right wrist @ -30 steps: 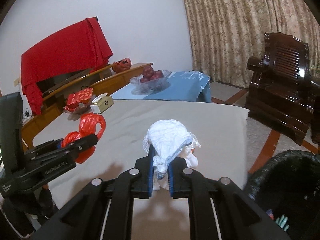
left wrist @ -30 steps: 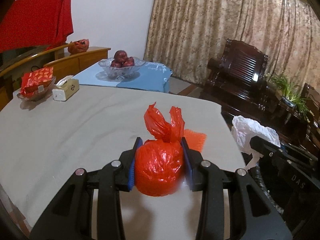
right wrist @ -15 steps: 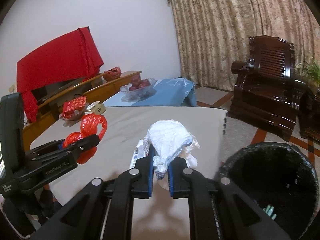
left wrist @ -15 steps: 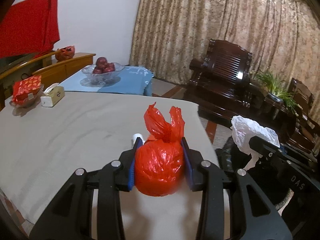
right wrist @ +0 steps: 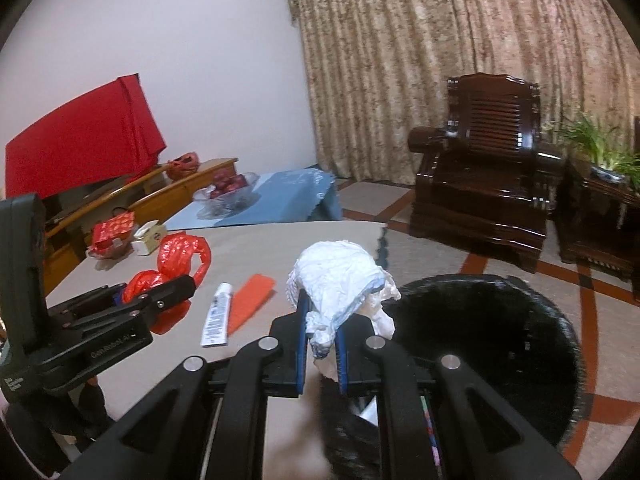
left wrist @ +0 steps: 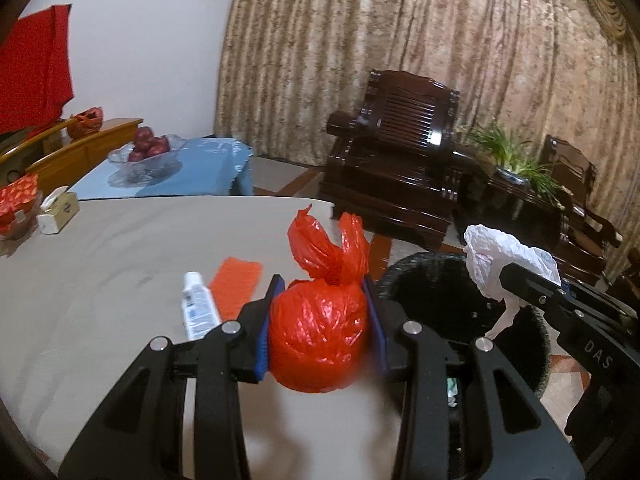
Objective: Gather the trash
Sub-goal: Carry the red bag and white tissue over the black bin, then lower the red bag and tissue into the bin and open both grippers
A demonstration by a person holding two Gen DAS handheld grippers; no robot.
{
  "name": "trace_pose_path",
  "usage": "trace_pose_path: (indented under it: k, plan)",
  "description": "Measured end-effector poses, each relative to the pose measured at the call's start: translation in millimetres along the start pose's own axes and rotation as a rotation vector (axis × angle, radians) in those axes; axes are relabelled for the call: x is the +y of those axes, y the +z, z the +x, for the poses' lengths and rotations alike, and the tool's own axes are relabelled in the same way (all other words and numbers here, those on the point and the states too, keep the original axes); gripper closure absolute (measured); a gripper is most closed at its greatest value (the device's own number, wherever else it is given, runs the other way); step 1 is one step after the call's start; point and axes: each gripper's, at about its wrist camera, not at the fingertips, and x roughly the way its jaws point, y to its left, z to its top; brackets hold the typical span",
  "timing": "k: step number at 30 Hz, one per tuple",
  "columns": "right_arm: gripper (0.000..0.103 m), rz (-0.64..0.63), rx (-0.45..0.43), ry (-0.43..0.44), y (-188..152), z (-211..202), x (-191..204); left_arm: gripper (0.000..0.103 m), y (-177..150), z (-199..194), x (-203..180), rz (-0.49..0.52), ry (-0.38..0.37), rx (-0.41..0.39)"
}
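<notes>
My left gripper [left wrist: 322,320] is shut on a knotted red plastic bag [left wrist: 320,336] and holds it above the table's right edge, beside the black trash bin [left wrist: 436,292]. My right gripper [right wrist: 322,338] is shut on a crumpled white plastic bag [right wrist: 336,280] and holds it over the near left rim of the bin [right wrist: 500,344]. The white bag also shows in the left wrist view [left wrist: 504,260], above the bin. A white tube [left wrist: 198,306] and a flat red piece [left wrist: 236,286] lie on the table [left wrist: 100,264]. The red bag shows in the right wrist view [right wrist: 176,272].
A tissue box [left wrist: 58,212] and a bowl of red packets [left wrist: 16,204] stand at the table's far left. A fruit bowl [left wrist: 146,152] sits on a blue-covered table behind. Dark wooden armchairs [left wrist: 396,168] and a plant [left wrist: 516,156] stand beyond the bin.
Both grippers have swung right, toward the bin, each carrying its bag. The bin is now close under the white bag. The tube and red piece have come into view.
</notes>
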Motion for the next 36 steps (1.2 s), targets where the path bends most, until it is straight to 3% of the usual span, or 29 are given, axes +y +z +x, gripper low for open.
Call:
trace_pose_path:
  k: [17,36]
  plan:
    - [0.091,0.044,0.002,-0.120,-8,-17,-63,0.066,-6,45,-73,0.075,-0.122,0.041]
    - [0.092,0.112,0.100,-0.209,-43,0,-125,0.066,-25,105,-115,0.133,-0.197,0.122]
